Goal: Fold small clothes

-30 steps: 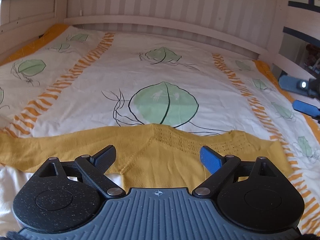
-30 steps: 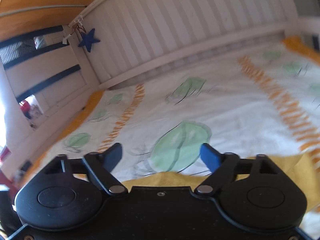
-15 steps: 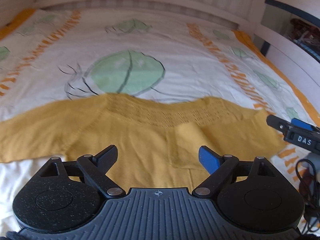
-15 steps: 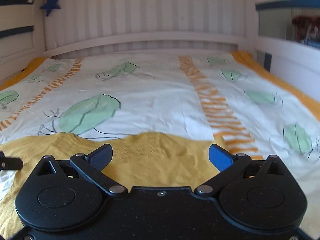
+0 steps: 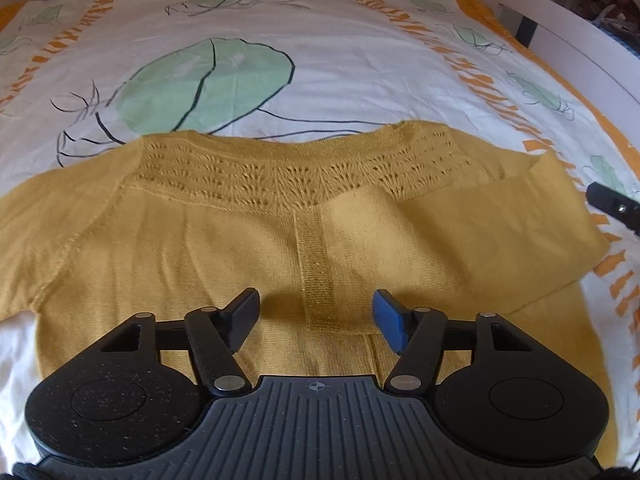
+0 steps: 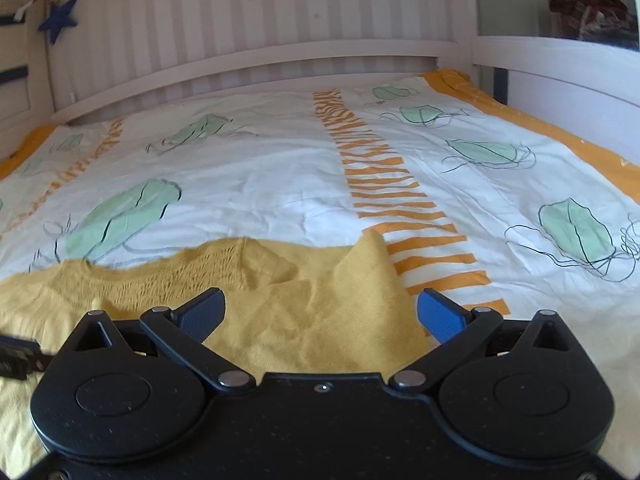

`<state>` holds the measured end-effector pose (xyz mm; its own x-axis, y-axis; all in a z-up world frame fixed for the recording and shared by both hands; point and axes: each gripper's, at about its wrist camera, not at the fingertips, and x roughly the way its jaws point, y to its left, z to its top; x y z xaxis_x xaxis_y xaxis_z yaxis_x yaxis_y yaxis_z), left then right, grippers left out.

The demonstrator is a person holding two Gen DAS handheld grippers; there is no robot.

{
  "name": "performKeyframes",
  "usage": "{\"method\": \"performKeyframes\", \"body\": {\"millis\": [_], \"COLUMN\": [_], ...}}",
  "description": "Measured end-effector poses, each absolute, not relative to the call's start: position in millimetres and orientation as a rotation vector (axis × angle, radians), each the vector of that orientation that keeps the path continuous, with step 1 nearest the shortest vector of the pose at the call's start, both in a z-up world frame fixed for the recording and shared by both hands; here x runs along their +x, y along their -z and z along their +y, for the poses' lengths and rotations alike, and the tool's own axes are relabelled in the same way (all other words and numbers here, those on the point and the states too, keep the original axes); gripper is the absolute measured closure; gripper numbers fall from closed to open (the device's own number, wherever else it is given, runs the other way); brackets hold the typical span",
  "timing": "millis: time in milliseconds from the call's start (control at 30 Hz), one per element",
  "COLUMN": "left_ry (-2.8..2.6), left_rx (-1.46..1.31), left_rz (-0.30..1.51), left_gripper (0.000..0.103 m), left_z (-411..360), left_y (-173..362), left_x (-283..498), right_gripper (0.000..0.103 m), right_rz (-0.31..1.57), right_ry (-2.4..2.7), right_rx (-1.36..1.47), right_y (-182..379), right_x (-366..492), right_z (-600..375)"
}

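A small mustard-yellow knitted cardigan (image 5: 200,248) lies flat on the bed, lace yoke toward the headboard. Its right sleeve (image 5: 500,232) is folded in across the body. My left gripper (image 5: 316,308) hovers low over the middle of the garment. Its jaws are closing, with the ribbed centre band (image 5: 316,280) between them, and the pads do not press on it. My right gripper (image 6: 320,308) stands wide open over the folded sleeve (image 6: 312,280) at the cardigan's right side, holding nothing. In the left wrist view the right gripper's tip (image 5: 616,208) shows at the right edge.
The bed cover (image 5: 320,40) is white with green leaf prints and orange stripes. A white slatted headboard (image 6: 260,8) closes the far side and a white rail (image 5: 580,48) runs along the right. A blue star (image 6: 60,18) hangs at the upper left.
Both grippers came down and forward over the cardigan, which now fills more of each view. The left jaws narrowed. The right view swung round to face the headboard.
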<state>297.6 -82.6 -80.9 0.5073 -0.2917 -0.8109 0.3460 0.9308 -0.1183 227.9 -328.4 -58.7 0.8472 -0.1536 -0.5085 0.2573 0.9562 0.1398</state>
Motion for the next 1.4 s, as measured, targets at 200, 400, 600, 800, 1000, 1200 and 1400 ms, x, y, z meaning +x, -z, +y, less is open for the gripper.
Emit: {"method": "performKeyframes", "body": {"millis": [200, 400, 600, 800, 1000, 1200, 1400], "left_ry": [0.398, 0.411, 0.367, 0.304, 0.210, 0.138, 0.081], "left_rx": [0.017, -0.012, 0.021, 0.010, 0.026, 0.029, 0.005], "left_rz": [0.976, 0.938, 0.801, 0.662, 0.662, 0.719, 0.775], "left_gripper": [0.063, 0.091, 0.095, 0.095, 0.095, 0.095, 0.095], "left_z": [-86, -91, -86, -47, -16, 5, 23], "left_y": [84, 75, 41, -5, -4, 17, 40], "left_x": [306, 305, 286, 283, 295, 307, 316], "right_gripper": [0.001, 0.001, 0.001, 0.001, 0.001, 0.001, 0.001], "right_rz": [0.534, 0.557, 0.586, 0.578, 0.596, 0.629, 0.666], "right_ry": [0.223, 0.224, 0.237, 0.263, 0.277, 0.277, 0.267], "right_rx": [0.252, 0.294, 0.333, 0.366, 0.376, 0.371, 0.350], "right_y": [62, 66, 70, 70, 73, 79, 86], "right_x": [228, 230, 229, 225, 227, 231, 238], "right_z": [-335, -341, -349, -357, -360, -359, -355]}}
